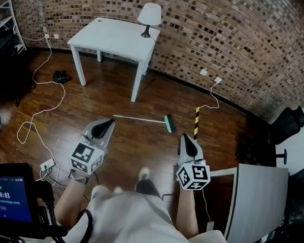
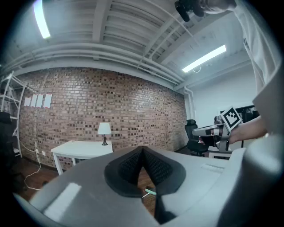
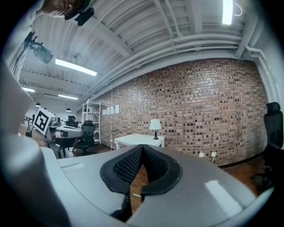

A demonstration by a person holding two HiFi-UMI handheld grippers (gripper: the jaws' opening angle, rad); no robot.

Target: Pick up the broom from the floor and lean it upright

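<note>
The left tongs [image 1: 109,122] and right tongs [image 1: 185,138] are pinched together, empty. The broom [image 1: 142,119] lies flat on the floor [image 1: 107,98] just beyond them, untouched.

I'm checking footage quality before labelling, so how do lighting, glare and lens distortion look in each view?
Head view: fisheye bows the red brick wall into an arc, corners darken, dim light leaves a sheen on the dark wooden floor, yet the thin green-headed broom reads sharp. Left gripper view: a ceiling strip light blows out white. Right gripper view: another strip light glares, brickwork curved.
</note>
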